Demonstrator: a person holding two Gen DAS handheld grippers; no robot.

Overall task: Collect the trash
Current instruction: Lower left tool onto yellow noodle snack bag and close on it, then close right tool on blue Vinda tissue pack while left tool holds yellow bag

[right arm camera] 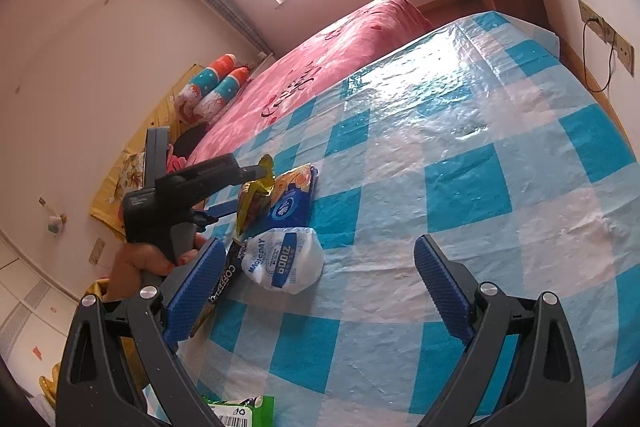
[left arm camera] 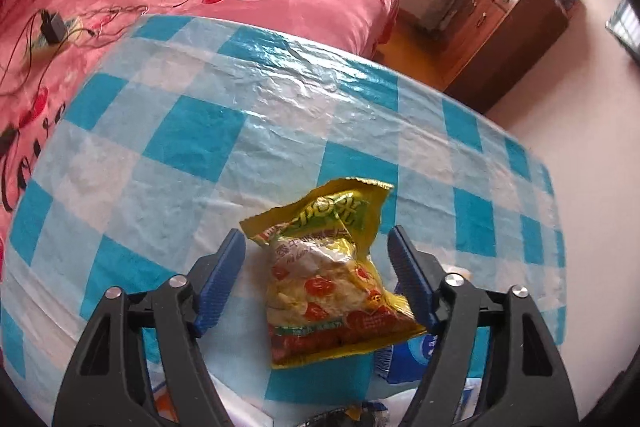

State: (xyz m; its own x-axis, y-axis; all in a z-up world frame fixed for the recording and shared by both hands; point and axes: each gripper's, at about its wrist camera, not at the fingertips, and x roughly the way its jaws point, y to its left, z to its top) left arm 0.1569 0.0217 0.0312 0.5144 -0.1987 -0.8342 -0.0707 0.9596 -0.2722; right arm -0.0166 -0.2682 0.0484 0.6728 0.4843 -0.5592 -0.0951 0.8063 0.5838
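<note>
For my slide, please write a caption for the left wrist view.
Left gripper, open, straddling a yellow snack wrapper on the blue-checked tablecloth.

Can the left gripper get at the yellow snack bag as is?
Probably yes. The left gripper is open, its jaws either side of the yellow snack bag, pads not yet pressing; nothing lies between them.

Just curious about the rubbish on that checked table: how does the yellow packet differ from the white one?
The yellow packet is printed with red and green food pictures; the white packet carries blue lettering. The yellow packet lies fairly flat and long, the white packet is bunched into a rounded lump. The yellow packet sits between the left claw's open fingers; no claw is around the white packet. Both are crumpled wrappers on the table.
</note>
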